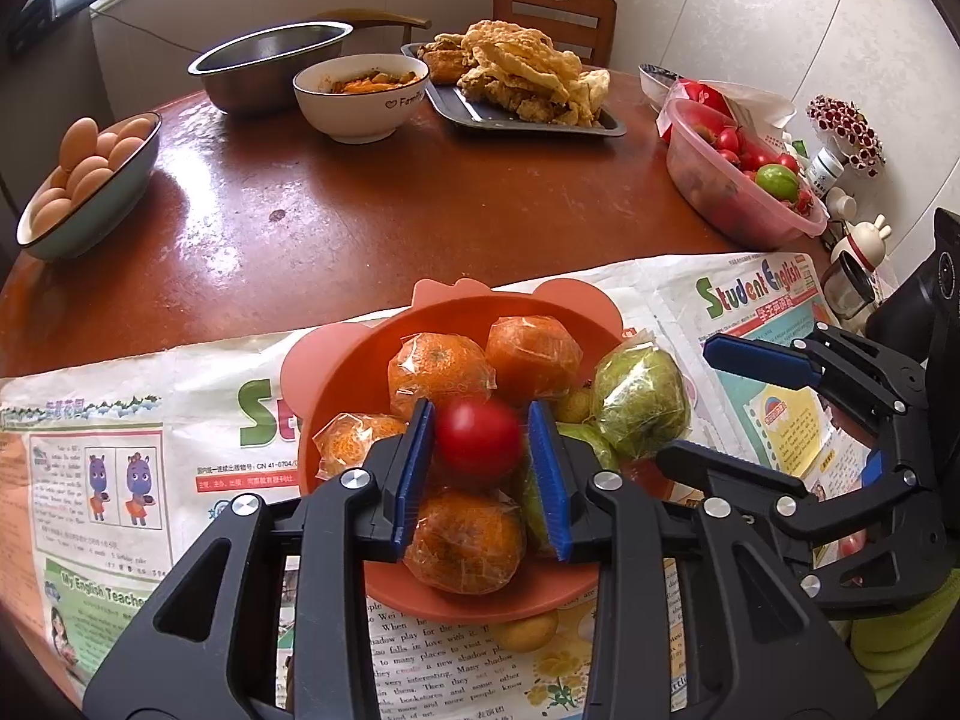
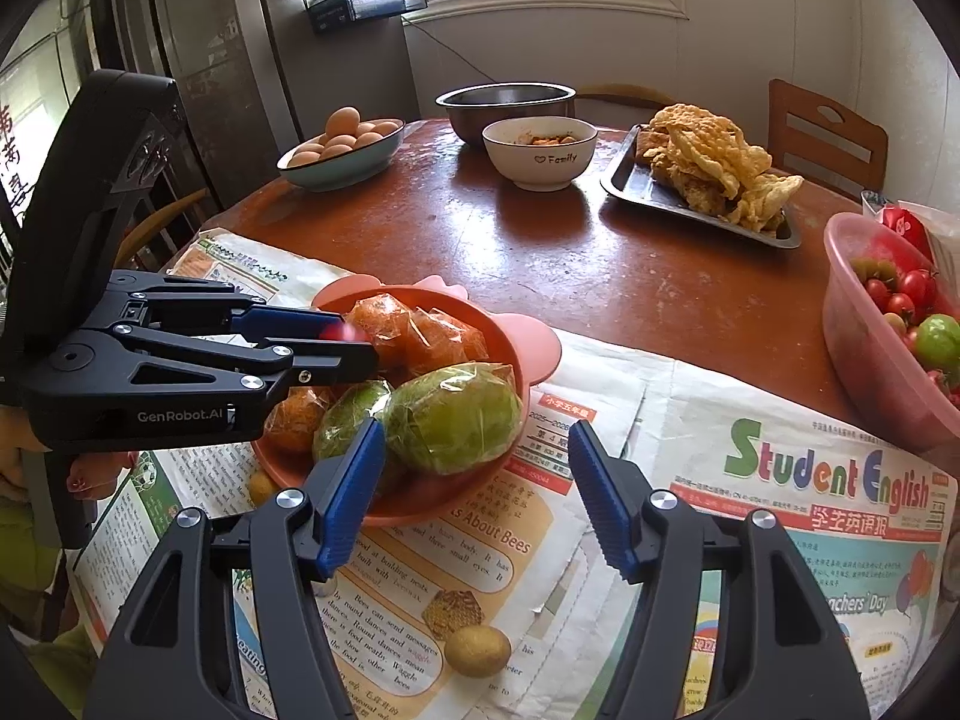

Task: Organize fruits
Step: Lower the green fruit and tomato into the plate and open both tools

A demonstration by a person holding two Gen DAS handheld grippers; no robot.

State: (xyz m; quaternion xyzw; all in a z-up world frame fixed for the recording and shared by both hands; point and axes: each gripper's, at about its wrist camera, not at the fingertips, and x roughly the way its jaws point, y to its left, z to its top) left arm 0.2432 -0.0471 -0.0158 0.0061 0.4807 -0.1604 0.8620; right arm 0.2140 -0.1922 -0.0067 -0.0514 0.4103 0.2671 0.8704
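An orange bowl [image 1: 324, 372] [image 2: 531, 360] on newspaper holds several plastic-wrapped oranges [image 1: 438, 369] and wrapped green fruits [image 2: 453, 417]. My left gripper [image 1: 480, 474] [image 2: 351, 339] hangs over the bowl. A red cherry tomato [image 1: 477, 435] sits between its blue pads, blurred, with a thin gap on the right pad's side, so the jaws are narrowly open. My right gripper [image 2: 477, 501] [image 1: 720, 408] stands open at the bowl's near right rim with nothing between its fingers. A small yellow-brown fruit [image 2: 477, 651] [image 1: 528, 630] lies on the paper in front of the bowl.
A pink tub [image 2: 864, 348] [image 1: 720, 204] of cherry tomatoes stands at the right. Farther back are a bowl of eggs [image 1: 114, 198], a steel bowl [image 1: 264, 78], a white bowl [image 1: 360, 114] and a tray of fried food [image 1: 480, 114]. A chair [image 1: 555, 12] stands behind the table.
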